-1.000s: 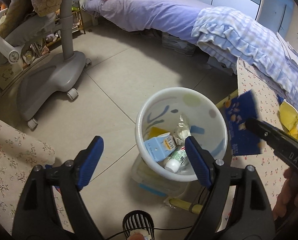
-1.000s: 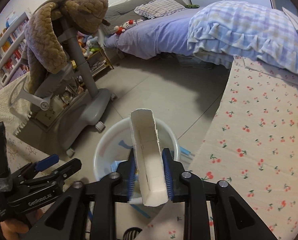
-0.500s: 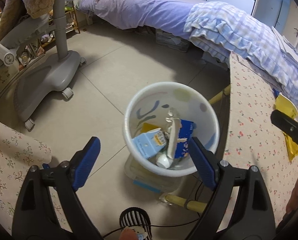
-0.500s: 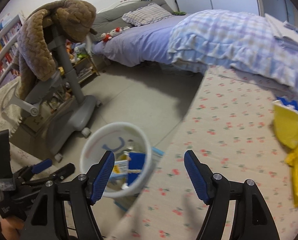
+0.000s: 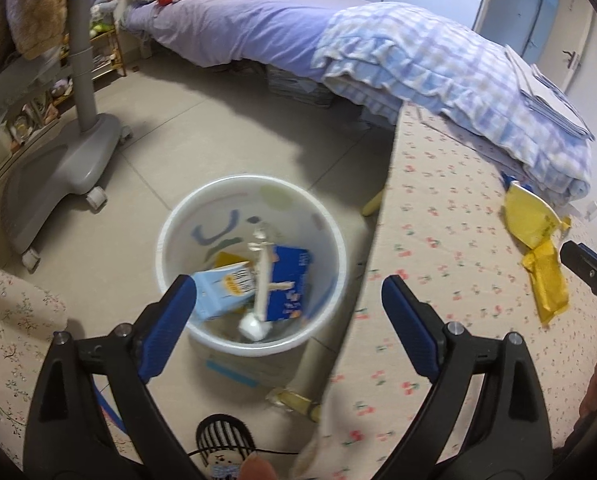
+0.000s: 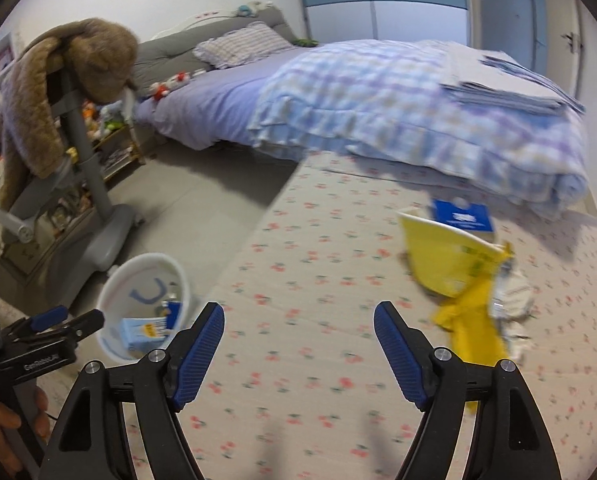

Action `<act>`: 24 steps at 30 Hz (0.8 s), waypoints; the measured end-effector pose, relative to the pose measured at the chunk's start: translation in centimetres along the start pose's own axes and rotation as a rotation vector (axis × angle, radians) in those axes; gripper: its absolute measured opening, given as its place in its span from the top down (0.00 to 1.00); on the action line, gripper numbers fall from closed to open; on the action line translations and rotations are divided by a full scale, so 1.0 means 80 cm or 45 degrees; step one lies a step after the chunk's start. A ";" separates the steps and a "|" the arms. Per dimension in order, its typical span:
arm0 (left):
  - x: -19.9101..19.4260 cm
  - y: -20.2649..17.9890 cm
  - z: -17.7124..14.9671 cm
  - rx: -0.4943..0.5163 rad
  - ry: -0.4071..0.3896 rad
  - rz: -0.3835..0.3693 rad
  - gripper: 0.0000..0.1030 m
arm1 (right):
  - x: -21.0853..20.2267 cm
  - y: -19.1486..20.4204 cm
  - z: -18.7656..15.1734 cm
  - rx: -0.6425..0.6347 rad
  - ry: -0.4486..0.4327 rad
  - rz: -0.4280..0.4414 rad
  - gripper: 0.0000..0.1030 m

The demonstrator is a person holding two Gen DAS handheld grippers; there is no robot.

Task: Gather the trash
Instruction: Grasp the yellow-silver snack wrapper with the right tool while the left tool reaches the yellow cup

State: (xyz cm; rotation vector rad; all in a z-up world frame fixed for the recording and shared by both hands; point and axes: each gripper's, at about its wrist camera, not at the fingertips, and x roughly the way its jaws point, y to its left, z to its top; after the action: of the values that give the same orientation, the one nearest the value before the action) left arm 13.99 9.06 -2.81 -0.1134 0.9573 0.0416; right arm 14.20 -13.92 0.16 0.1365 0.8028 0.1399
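A white bin [image 5: 202, 216] stands on the floor beside the cherry-print table [image 5: 438, 248]. It holds a dark blue box [image 5: 288, 280], a light blue carton [image 5: 224, 290] and a white tube. My left gripper [image 5: 288, 312] is open and empty above the bin's near rim. My right gripper [image 6: 298, 340] is open and empty over the table [image 6: 298, 240]. A yellow wrapper [image 6: 454, 268] lies on the table to its right, also in the left wrist view [image 5: 534, 240]. A blue box [image 6: 462, 216] lies behind the wrapper. The bin shows at lower left [image 6: 118, 292].
A bed with a checked blue quilt [image 6: 398, 112] runs along the table's far side. A grey wheeled stand [image 5: 66, 152] draped with a brown coat [image 6: 78, 68] is on the floor to the left. A floral cloth surface [image 5: 6, 320] lies at lower left.
My right gripper opened and dropped the dark blue box into the bin, then swung right over the table toward the yellow wrapper. My left gripper stayed open and shifted slightly.
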 end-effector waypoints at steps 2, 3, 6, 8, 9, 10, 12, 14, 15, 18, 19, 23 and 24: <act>0.000 -0.013 0.002 0.017 0.000 -0.010 0.09 | -0.003 -0.026 0.001 0.044 0.015 -0.039 0.23; 0.000 -0.024 0.002 0.031 0.000 -0.016 0.09 | -0.003 -0.041 0.001 0.069 0.026 -0.060 0.23; 0.003 -0.045 0.004 0.060 0.003 -0.026 0.09 | -0.002 -0.078 0.003 0.131 0.044 -0.131 0.23; 0.005 -0.058 0.005 0.072 0.010 -0.042 0.09 | -0.001 -0.100 0.002 0.165 0.053 -0.181 0.23; 0.007 -0.064 0.006 0.078 0.015 -0.050 0.09 | 0.002 -0.113 0.002 0.183 0.061 -0.212 0.23; 0.009 -0.072 0.006 0.085 0.020 -0.057 0.09 | 0.003 -0.122 0.002 0.194 0.068 -0.231 0.23; 0.012 -0.084 0.007 0.098 0.025 -0.063 0.09 | 0.010 -0.141 0.002 0.221 0.087 -0.260 0.23; 0.017 -0.096 0.009 0.107 0.033 -0.071 0.09 | 0.017 -0.159 -0.001 0.254 0.111 -0.272 0.23; 0.018 -0.103 0.010 0.107 0.035 -0.074 0.09 | 0.022 -0.166 -0.003 0.269 0.125 -0.278 0.23; 0.024 -0.117 0.013 0.104 0.044 -0.086 0.09 | 0.033 -0.176 -0.009 0.287 0.158 -0.288 0.23; 0.026 -0.124 0.015 0.103 0.049 -0.092 0.09 | 0.037 -0.177 -0.011 0.288 0.170 -0.289 0.23; 0.033 -0.150 0.020 0.118 0.055 -0.104 0.09 | 0.053 -0.175 -0.017 0.249 0.217 -0.273 0.36; 0.035 -0.158 0.021 0.123 0.055 -0.105 0.09 | 0.056 -0.174 -0.017 0.231 0.232 -0.275 0.41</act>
State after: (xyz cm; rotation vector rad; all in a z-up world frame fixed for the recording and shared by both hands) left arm 18.07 -3.31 -3.12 -0.0653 0.9951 -0.0834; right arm 17.33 -26.73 -6.38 0.2093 1.0060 -0.1267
